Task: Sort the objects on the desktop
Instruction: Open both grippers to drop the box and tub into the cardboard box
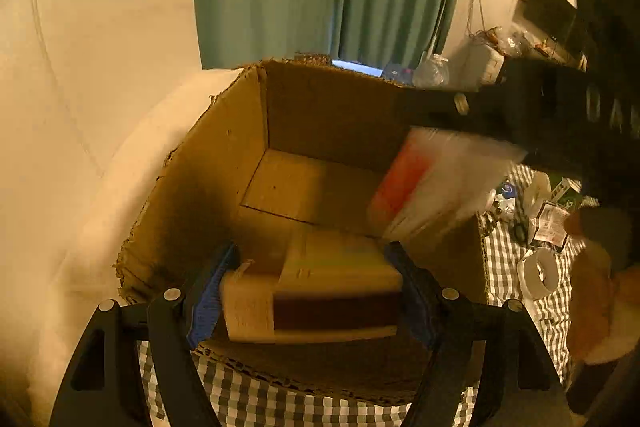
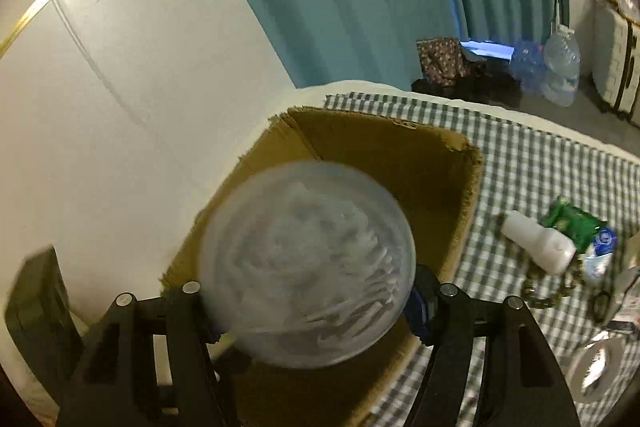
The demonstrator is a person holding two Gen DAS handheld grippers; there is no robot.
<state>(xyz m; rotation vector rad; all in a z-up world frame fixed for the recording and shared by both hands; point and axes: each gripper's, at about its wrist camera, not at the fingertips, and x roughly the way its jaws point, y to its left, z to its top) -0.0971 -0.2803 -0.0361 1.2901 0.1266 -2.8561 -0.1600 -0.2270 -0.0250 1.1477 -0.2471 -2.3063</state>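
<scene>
Left gripper (image 1: 312, 291) pinches a small carton (image 1: 320, 291) over the cardboard box (image 1: 224, 163). Right gripper (image 2: 312, 303) clamps a clear round tub (image 2: 308, 263) above the same box (image 2: 440, 167). Only the right view shows the white bottle (image 2: 540, 243) on the checked cloth (image 2: 520, 163). Box floor mostly bare; walls torn.

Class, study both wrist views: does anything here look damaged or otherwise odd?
Yes. The cardboard box has ragged, torn top edges, clearest along its left rim. Otherwise, each claw simply holds an item above it.
</scene>
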